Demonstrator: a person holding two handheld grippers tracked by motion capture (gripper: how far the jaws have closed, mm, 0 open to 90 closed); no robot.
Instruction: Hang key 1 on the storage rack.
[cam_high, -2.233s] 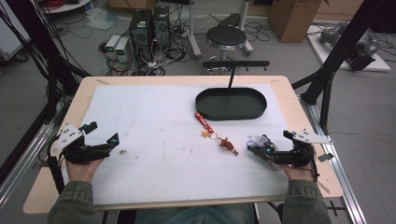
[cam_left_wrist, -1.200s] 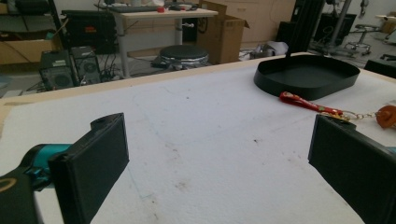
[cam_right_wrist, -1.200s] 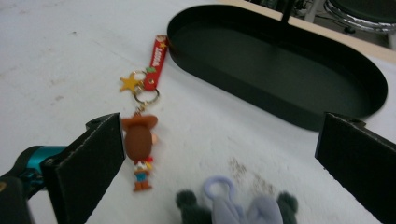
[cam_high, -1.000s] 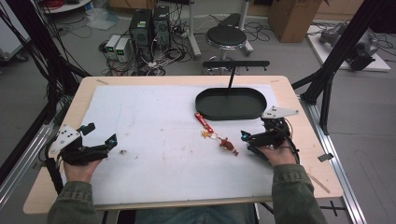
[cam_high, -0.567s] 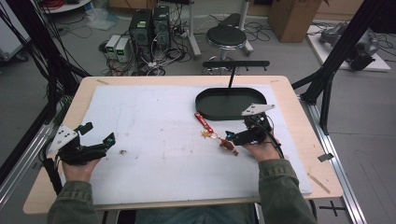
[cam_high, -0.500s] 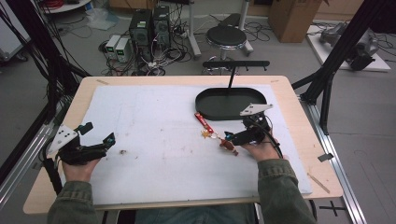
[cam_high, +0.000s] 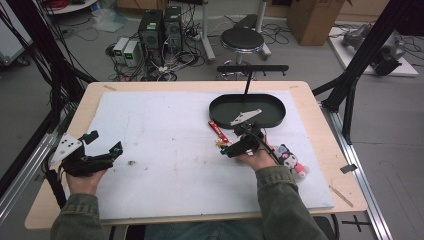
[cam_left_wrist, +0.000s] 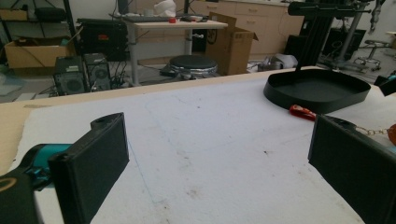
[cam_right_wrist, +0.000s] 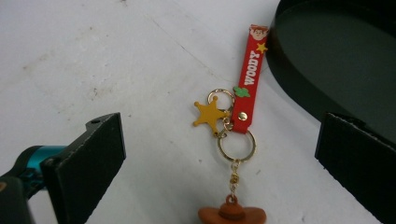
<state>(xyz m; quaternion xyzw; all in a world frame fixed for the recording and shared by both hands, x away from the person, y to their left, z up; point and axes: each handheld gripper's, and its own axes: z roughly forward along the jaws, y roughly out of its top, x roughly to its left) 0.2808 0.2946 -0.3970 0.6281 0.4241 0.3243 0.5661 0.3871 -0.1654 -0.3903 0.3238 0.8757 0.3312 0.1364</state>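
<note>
I had swung my right gripper in over the keychain, fingers spread wide for a likely grab; my left gripper waited, equally open.

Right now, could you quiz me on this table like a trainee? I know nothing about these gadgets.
1. True or false: the right gripper is open above the keychain.
2. What word is printed on the keychain's red strap?
3. Where does the plush toy lie: A) inside the black tray, B) on the white mat beside the person's right hand, C) by the left gripper?

Key: 1 true; 2 WOODY; 3 B.
</note>
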